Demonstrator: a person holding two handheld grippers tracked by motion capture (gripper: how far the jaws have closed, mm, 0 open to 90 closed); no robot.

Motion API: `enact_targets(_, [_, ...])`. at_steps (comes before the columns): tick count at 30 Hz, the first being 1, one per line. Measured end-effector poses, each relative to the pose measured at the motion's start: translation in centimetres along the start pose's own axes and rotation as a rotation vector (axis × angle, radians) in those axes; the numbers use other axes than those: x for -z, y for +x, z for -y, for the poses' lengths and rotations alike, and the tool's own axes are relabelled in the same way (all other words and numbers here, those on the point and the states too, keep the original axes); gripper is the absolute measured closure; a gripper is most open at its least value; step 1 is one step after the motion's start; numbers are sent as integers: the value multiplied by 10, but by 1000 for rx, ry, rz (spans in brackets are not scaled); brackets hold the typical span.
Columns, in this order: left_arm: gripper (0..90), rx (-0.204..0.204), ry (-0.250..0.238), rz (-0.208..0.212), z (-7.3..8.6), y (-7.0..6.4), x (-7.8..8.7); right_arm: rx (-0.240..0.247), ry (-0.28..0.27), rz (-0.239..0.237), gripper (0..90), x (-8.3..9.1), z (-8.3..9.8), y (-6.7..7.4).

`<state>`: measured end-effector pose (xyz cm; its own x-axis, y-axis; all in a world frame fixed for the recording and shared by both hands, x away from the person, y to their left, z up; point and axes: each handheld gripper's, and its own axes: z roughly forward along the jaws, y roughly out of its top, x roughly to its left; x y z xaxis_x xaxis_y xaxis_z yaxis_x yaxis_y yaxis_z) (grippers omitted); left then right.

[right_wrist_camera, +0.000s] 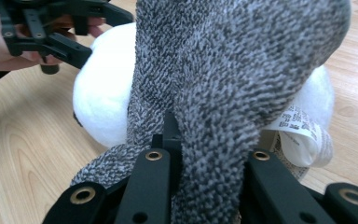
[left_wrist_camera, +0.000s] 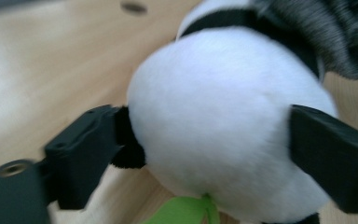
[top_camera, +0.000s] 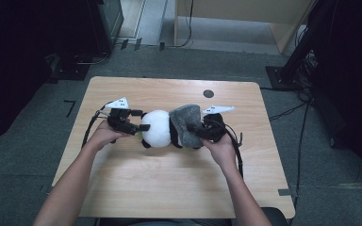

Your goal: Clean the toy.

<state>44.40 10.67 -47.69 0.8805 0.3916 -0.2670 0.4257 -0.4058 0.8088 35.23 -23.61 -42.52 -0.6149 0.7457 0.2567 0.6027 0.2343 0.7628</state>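
Observation:
A black-and-white panda plush (top_camera: pixel 158 128) lies on the wooden table (top_camera: pixel 169 183) with a grey knitted sock (top_camera: pixel 185 120) over its right half. My left gripper (top_camera: pixel 140 120) is open, its jaws standing on either side of the plush's white round end (left_wrist_camera: pixel 223 116); one jaw is by a black ear (left_wrist_camera: pixel 128 151). A green leaf (left_wrist_camera: pixel 182 212) pokes out below. My right gripper (top_camera: pixel 195 128) is shut on the grey sock (right_wrist_camera: pixel 223 70), pinching its fabric between the fingers (right_wrist_camera: pixel 154 163). Under the sock are the white plush (right_wrist_camera: pixel 105 102) and its printed label (right_wrist_camera: pixel 303 130).
A small round hole (top_camera: pixel 208 93) sits near the table's far edge. Bare wood spreads in front of the plush toward the person. Cables (top_camera: pixel 238 146) trail from both grippers. Dark equipment stands (top_camera: pixel 292 66) and grey floor surround the table.

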Motion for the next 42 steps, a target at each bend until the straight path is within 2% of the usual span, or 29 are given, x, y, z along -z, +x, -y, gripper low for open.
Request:
enact_targets(1, [0, -7, 9, 7, -1, 0, -2, 2, 3, 0, 792, -1, 0, 1])
enact_targets(2, [0, -53, -12, 7, -1, -1, -2, 5, 1, 3, 792, -1, 0, 1])
enact_targets(3, [0, -81, -22, 9, -1, -1, -2, 5, 1, 4, 793, -1, 1, 1])
enact_targets(5, [0, -61, -10, 41, 2, -1, -6, 4, 7, -3, 793, -1, 1, 1])
enact_targets(8, [0, -69, 46, 101, 9, -3, -14, 8, 18, -19, 793, -3, 2, 2])
enact_targets(14, [0, -92, 77, 131, 11, -9, -21, 26, 22, -19, 793, -5, 3, 3])
enact_targets(16, [0, -87, 77, 133, 11, -10, -23, 25, 17, -20, 793, -6, 4, 2])
enact_targets(19, [0, -73, 83, 158, 12, -11, -26, 22, 13, -20, 794, -7, 4, 1])
enact_targets(21, [23, -76, 89, 150, 12, -14, -26, 30, 9, -17, 794, -9, 4, 2])
enact_targets(23, [80, -71, 73, 136, 15, -18, -25, 35, 5, -5, 793, -9, 3, 2])
enact_targets(27, [263, -54, 50, 89, 18, -26, -20, 36, -16, 12, 793, -9, 3, 2])
enact_targets(29, [362, -14, 62, 77, 15, -30, -18, 40, -30, 35, 793, -8, 2, 2])
enact_targets(31, [422, 44, 72, 53, 10, -34, -16, 38, -48, 47, 793, -5, 0, 2])
enact_targets(33, [465, 81, 71, 26, 6, -38, -14, 20, -63, 53, 794, 0, -2, 2])
enact_targets(37, [505, 134, -19, 3, -3, -48, -6, 9, -80, 41, 794, 11, -9, 8])
enact_targets(38, [506, 145, -36, -18, -6, -51, -5, 17, -95, 38, 794, 14, -11, 11])
enact_targets(40, [505, 136, -63, -84, -13, -62, -2, 27, -128, 24, 794, 21, -15, 19])
enact_targets(42, [505, 167, -103, -104, -17, -69, -1, 49, -151, 5, 794, 25, -19, 31])
